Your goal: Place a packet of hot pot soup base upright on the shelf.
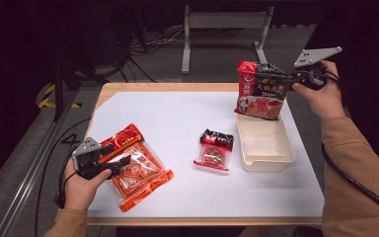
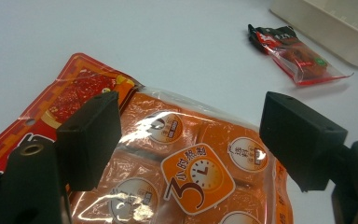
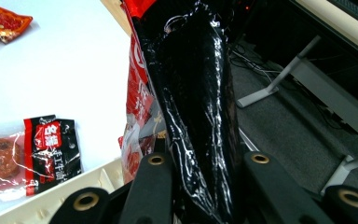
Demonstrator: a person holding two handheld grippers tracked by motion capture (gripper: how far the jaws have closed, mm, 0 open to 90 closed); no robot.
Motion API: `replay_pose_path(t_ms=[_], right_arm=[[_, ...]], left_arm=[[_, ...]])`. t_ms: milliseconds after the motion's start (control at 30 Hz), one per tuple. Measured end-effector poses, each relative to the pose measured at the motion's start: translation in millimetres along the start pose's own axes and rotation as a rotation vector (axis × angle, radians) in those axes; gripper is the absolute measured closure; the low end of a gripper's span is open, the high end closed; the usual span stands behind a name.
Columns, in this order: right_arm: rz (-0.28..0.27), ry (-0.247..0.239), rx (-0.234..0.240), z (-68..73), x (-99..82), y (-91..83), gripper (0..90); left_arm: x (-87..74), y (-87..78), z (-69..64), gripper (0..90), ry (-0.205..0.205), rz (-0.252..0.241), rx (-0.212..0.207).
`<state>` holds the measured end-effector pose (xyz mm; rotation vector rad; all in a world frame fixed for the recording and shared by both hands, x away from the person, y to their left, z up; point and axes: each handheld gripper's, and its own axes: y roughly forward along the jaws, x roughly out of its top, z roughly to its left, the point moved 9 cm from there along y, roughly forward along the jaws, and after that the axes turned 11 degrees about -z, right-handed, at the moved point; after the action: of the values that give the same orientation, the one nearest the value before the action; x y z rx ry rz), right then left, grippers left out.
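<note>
Right tool (image 1: pixel 290 78) clamped on black-and-red soup-base packet (image 1: pixel 260 90), hanging upright above cream tray (image 1: pixel 266 157) near tabletop's right edge. Best lowered slowly, released once inside the walls. Left tool (image 1: pixel 120 161) open over orange sachet pack (image 1: pixel 137 174) near front-left corner. White tabletop (image 1: pixel 177 118); dark room, grey floor, cables.

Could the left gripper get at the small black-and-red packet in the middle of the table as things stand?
Probably yes: the left gripper is open over the orange packet, and only bare table lies between it and the small packet.
</note>
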<state>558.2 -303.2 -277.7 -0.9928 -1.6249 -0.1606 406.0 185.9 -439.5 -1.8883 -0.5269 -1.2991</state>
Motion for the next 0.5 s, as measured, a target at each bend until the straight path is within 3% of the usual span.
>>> replay_pose_path(t_ms=[500], right_arm=[[0.044,-0.041,0.010,2.3,-10.4,10.6,79.3]], left_arm=[[-1.7,-0.3,0.9,21.9,-0.007,0.004,0.001]])
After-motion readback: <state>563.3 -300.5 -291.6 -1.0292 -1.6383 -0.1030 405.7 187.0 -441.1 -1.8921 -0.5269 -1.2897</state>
